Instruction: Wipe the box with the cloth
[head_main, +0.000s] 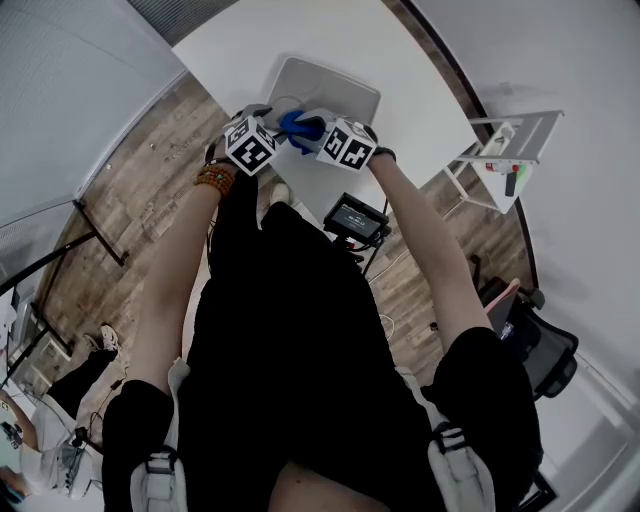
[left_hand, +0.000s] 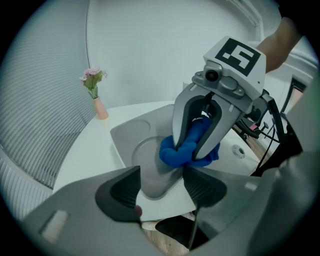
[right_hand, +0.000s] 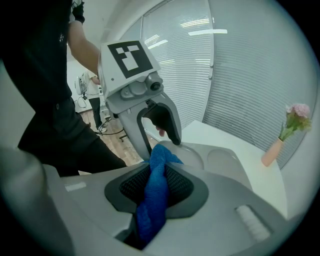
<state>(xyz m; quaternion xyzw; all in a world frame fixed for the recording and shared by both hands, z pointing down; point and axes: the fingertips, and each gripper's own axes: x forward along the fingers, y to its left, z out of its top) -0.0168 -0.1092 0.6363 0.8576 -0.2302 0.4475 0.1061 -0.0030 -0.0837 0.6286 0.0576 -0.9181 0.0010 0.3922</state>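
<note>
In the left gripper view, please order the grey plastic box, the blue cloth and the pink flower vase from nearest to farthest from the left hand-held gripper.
1. Grey plastic box: its corner sits between the jaws of the left hand-held gripper.
2. Blue cloth: just beyond, on the box, right of centre.
3. Pink flower vase: farthest, at the upper left.

The cloth (right_hand: 152, 195) is fuzzy terry fabric, the box (left_hand: 131, 139) smooth matt grey plastic.
</note>
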